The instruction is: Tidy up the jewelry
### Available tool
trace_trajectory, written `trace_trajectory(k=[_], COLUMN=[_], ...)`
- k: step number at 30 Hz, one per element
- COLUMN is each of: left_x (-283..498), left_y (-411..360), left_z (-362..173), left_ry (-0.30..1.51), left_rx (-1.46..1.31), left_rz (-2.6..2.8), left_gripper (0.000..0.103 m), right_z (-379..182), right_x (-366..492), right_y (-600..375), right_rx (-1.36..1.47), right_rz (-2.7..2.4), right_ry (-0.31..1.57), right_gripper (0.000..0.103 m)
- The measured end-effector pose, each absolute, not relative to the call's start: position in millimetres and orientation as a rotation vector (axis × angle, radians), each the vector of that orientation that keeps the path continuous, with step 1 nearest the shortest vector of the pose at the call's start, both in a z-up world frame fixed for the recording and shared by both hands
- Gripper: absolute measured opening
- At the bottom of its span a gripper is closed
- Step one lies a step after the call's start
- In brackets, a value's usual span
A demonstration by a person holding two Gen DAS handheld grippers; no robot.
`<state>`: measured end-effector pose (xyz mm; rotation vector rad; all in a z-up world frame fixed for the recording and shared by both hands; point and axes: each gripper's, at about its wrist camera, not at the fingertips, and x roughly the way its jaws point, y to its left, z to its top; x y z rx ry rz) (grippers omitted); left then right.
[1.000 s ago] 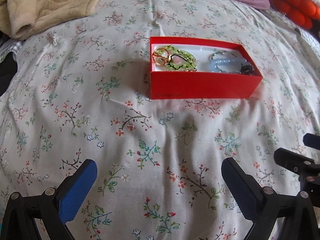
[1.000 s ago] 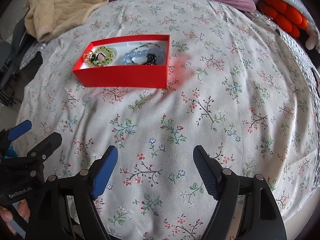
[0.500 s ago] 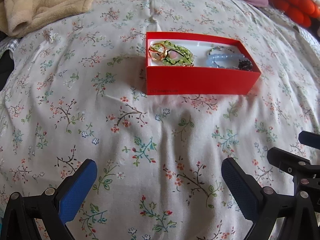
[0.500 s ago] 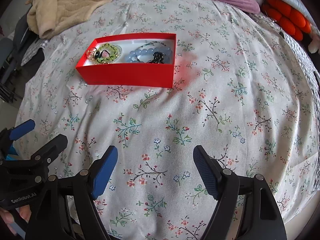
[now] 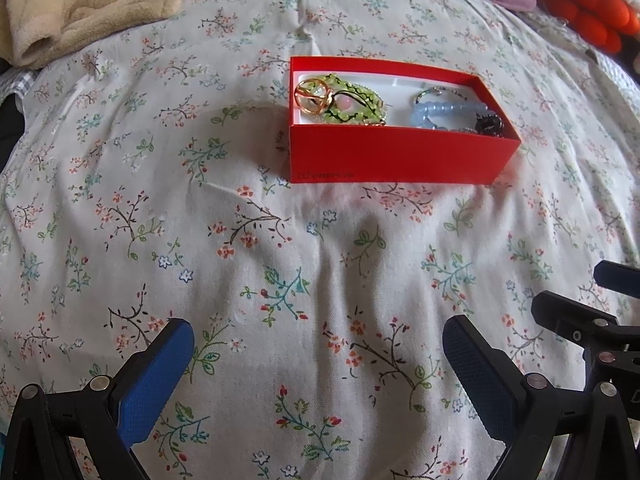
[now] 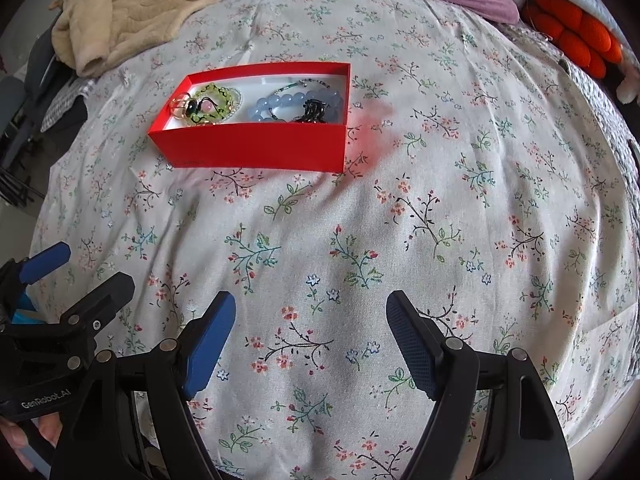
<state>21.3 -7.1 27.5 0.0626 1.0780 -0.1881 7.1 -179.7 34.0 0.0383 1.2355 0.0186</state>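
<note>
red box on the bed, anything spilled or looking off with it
Nothing stands out. The red box sits flat on the floral bedspread, with the green bead bracelet, gold ring and blue bead bracelet all inside; no jewelry shows outside it.

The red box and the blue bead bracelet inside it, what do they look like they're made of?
The red box looks like matte cardboard: thin flat walls, crisp folded corners, white lining, no gloss. The blue bead bracelet looks like translucent glass or polished stone, possibly plastic: round, smooth, pale beads with a soft sheen. The look alone cannot settle which.
</note>
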Motion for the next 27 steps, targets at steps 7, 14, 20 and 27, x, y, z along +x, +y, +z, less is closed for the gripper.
trace_trajectory(k=[7,14,20,27], left_x=[21.6,21.5,21.1,22.1], left_y=[-6.5,-7.3,-7.5,-6.3], left_z=[28.3,27.1,23.6,12.3], left_ry=[1.079,1.084,1.088,1.088], left_rx=[0.058,0.055,0.059,0.061], left_rz=[-0.189,-0.19,-0.189,-0.185], left_gripper=[0.102,0.102,0.102,0.102], right_z=[32.7,33.0,29.9,20.6], right_x=[7.2,7.5,6.1,6.1], right_y=[-180.6,-180.2,-179.8,-176.9], right_rx=[0.037,0.036,0.031,0.012], right_rz=[0.016,0.017,0.014,-0.005], right_ry=[1.239,1.239,1.237,1.226], right_gripper=[0.08,0.08,0.08,0.08])
